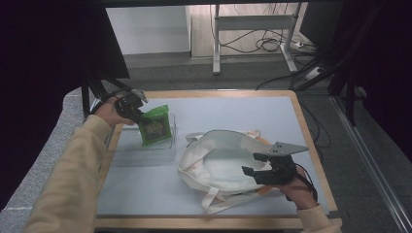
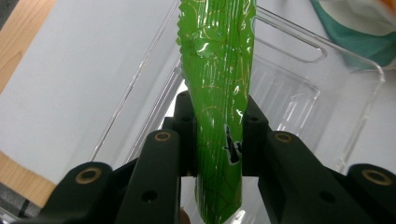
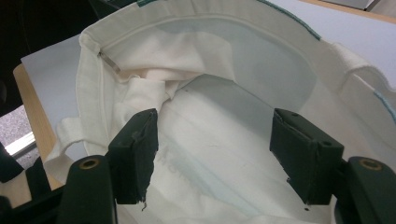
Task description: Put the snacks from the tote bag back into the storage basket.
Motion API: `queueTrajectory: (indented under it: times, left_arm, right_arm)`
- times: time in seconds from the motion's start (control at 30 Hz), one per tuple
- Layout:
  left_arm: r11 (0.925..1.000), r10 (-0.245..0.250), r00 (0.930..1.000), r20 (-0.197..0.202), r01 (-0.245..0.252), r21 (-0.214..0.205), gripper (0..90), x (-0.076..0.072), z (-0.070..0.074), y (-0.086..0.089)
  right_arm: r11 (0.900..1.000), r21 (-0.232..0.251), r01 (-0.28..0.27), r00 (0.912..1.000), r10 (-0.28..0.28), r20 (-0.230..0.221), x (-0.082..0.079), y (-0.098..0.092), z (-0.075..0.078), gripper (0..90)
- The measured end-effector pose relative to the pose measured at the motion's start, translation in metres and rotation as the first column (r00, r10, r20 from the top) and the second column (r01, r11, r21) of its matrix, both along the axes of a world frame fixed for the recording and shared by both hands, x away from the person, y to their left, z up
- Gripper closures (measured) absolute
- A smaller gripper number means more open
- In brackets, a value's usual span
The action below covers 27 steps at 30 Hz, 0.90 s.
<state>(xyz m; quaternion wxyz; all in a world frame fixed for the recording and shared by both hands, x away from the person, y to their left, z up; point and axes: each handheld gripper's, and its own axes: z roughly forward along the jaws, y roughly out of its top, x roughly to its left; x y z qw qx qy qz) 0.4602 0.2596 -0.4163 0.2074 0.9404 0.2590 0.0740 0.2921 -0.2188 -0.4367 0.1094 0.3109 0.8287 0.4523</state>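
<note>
My left tool (image 1: 137,114) is clamped on the green packet (image 1: 155,125), held upright over the clear plastic tray (image 1: 167,150) at the desk's (image 1: 160,194) left side. My right tool (image 1: 256,163) stands released, jaws wide inside the mouth of the white cloth bag (image 1: 214,155), gripping nothing.

The green packet's (image 2: 219,93) top and bottom are cut off by the left gripper view's edges
</note>
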Motion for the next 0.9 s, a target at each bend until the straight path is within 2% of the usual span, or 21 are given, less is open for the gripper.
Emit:
queueTrajectory:
  times: [0.2,0.43,0.57,0.67,0.73,0.9]
  left_arm:
    - [1.0000,0.003,0.9990,0.044,-0.003,-0.001,72.8,0.008,-0.006,-0.009]
    - [0.9999,0.012,0.9960,0.088,-0.013,0.010,69.0,0.009,-0.010,-0.011]
    - [0.9998,0.021,0.9926,0.119,-0.022,0.004,63.7,0.008,-0.012,-0.011]
    - [0.9995,0.032,0.9839,0.176,-0.032,-0.001,55.0,0.008,-0.009,-0.012]
    - [0.9991,0.042,0.9712,0.234,-0.040,-0.013,48.3,0.007,-0.004,-0.013]
    - [0.9987,0.045,0.9500,0.309,-0.036,-0.037,45.5,0.005,0.008,-0.016]
  right_arm:
    - [1.0000,-0.004,0.000,1.0000,0.000,0.000,0.001,0.000,-0.001,32.2]
    - [1.0000,-0.004,0.001,1.0000,-0.001,-0.004,0.001,0.000,-0.002,32.1]
    - [1.0000,-0.008,-0.003,1.0000,0.003,-0.001,0.001,0.001,-0.002,32.1]
    - [1.0000,-0.009,-0.002,1.0000,0.002,-0.002,0.001,0.001,-0.002,32.0]
    - [1.0000,-0.009,0.000,1.0000,0.000,-0.003,0.001,0.001,-0.002,32.0]
    - [0.9999,-0.013,0.002,1.0000,-0.003,-0.005,0.002,0.001,-0.003,31.9]
